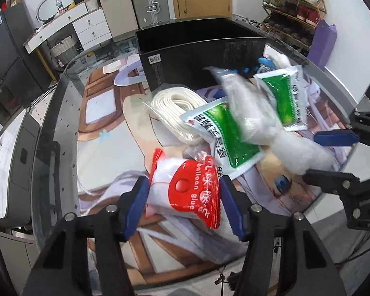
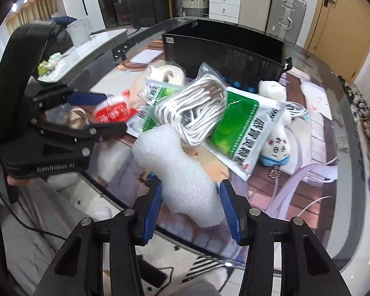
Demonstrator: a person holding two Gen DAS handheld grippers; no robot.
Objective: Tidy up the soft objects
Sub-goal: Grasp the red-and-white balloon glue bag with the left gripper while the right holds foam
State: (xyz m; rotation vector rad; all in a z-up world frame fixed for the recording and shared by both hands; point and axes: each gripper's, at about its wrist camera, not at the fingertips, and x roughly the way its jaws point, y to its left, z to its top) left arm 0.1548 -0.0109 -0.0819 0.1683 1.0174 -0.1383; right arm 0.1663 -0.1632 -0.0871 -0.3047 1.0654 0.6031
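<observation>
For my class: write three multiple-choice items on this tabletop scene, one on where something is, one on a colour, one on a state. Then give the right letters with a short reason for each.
1. Where is the black box relative to the pile of soft packets?
A. Behind it, at the far side of the table
B. On the floor
C. On top of the pile

2. What colour is the balloon glue packet?
A. Blue and yellow
B. Red and white
C. All black

3. What is the right gripper doing?
A. Hanging open and empty
B. Shut on white foam
C. Gripping a shoe

Answers:
1 A, the box stands beyond the green packets in both views.
2 B, red print over a white pouch between the left gripper fingers.
3 B, its blue pads press both sides of the white foam piece.
</observation>
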